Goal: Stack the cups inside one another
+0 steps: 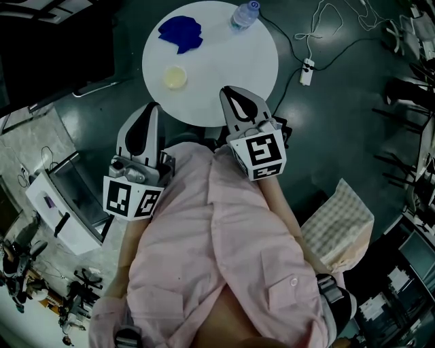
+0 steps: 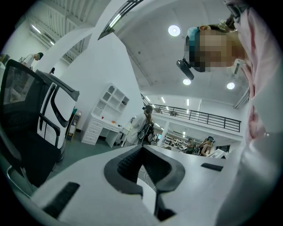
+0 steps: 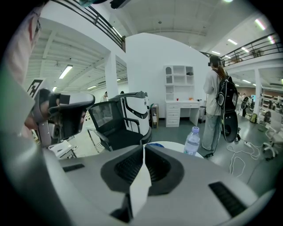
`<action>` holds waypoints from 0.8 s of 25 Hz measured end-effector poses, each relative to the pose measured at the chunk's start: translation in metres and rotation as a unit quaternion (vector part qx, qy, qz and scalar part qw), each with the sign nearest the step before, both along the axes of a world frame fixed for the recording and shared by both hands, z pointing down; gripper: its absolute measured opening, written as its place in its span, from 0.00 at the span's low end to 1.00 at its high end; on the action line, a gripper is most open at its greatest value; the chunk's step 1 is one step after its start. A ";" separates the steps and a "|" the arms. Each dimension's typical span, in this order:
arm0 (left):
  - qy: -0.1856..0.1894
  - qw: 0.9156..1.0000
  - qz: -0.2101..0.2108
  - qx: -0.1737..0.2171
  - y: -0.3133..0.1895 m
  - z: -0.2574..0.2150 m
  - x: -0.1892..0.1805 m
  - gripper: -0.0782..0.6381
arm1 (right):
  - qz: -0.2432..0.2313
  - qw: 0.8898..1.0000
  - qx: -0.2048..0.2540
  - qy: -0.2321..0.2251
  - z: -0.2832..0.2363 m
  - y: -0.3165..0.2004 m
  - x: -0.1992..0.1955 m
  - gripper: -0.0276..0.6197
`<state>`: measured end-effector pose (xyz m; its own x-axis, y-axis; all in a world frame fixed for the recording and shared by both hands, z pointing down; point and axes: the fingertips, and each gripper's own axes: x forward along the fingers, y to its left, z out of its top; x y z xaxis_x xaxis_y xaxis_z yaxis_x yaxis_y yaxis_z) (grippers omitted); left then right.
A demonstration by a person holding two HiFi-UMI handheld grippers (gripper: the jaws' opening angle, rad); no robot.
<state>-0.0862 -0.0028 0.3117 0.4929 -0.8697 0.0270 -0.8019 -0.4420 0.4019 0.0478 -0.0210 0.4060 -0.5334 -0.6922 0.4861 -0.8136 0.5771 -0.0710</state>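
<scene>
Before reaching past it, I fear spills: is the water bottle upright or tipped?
Upright: the water bottle stands cap-up on the white table.

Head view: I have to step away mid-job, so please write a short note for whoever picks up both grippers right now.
Left claw: shut, empty.
Right claw: shut, empty.
Both are held at the near edge of the round white table.
Things: a pale yellow cup sits on the table. A blue item lies beyond it, apart; I cannot tell if it is a cup. A water bottle is at the far edge.
Done: nothing stacked.
Left: all the stacking.
</scene>
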 end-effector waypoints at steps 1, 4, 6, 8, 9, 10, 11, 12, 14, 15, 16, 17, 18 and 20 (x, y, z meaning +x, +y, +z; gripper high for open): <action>0.000 1.000 0.002 -0.001 0.000 0.000 0.001 0.12 | 0.000 1.000 0.000 0.000 0.000 0.000 0.000 0.10; 0.000 1.000 0.004 -0.003 -0.001 0.001 0.001 0.12 | 0.002 1.000 0.000 0.000 -0.001 -0.001 0.000 0.10; 0.001 1.000 0.003 -0.003 -0.002 0.000 0.001 0.12 | 0.002 1.000 -0.001 0.000 -0.001 -0.001 0.000 0.10; 0.002 1.000 0.004 -0.003 -0.002 0.000 0.001 0.12 | 0.002 1.000 -0.002 0.002 -0.001 -0.001 0.001 0.10; 0.003 1.000 0.004 -0.002 -0.003 0.000 0.001 0.12 | 0.003 1.000 -0.002 0.002 -0.001 -0.001 0.001 0.10; 0.003 1.000 0.004 -0.002 -0.003 -0.001 0.000 0.12 | 0.003 1.000 -0.002 0.003 -0.001 -0.001 0.001 0.10; 0.004 1.000 0.003 -0.002 -0.003 -0.001 0.000 0.12 | 0.003 1.000 -0.002 0.003 -0.001 -0.001 0.000 0.10; 0.005 1.000 0.003 -0.002 -0.003 -0.001 -0.001 0.12 | 0.004 1.000 -0.001 0.002 -0.001 -0.001 0.000 0.10; 0.006 1.000 0.003 -0.002 -0.004 0.000 -0.001 0.12 | 0.006 1.000 0.000 0.003 -0.001 -0.001 0.001 0.10; 0.006 1.000 0.004 -0.001 -0.004 0.000 0.000 0.12 | 0.007 1.000 0.000 0.003 -0.001 -0.001 0.002 0.10; 0.006 1.000 0.004 -0.001 -0.004 0.000 0.000 0.12 | 0.008 1.000 0.000 0.003 -0.001 -0.001 0.003 0.10; 0.005 1.000 0.005 0.000 -0.004 0.000 0.001 0.12 | 0.009 1.000 0.000 0.002 -0.001 -0.001 0.003 0.10; 0.005 1.000 0.006 0.000 -0.004 0.000 0.001 0.12 | 0.010 1.000 0.001 0.002 -0.001 -0.001 0.004 0.10; 0.005 1.000 0.006 0.000 -0.004 0.000 0.001 0.12 | 0.011 1.000 0.000 0.000 -0.002 -0.002 0.003 0.10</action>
<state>-0.0848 -0.0066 0.3120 0.5039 -0.8635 0.0215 -0.7924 -0.4523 0.4094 0.0512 -0.0227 0.4044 -0.5181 -0.7038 0.4859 -0.8258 0.5595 -0.0701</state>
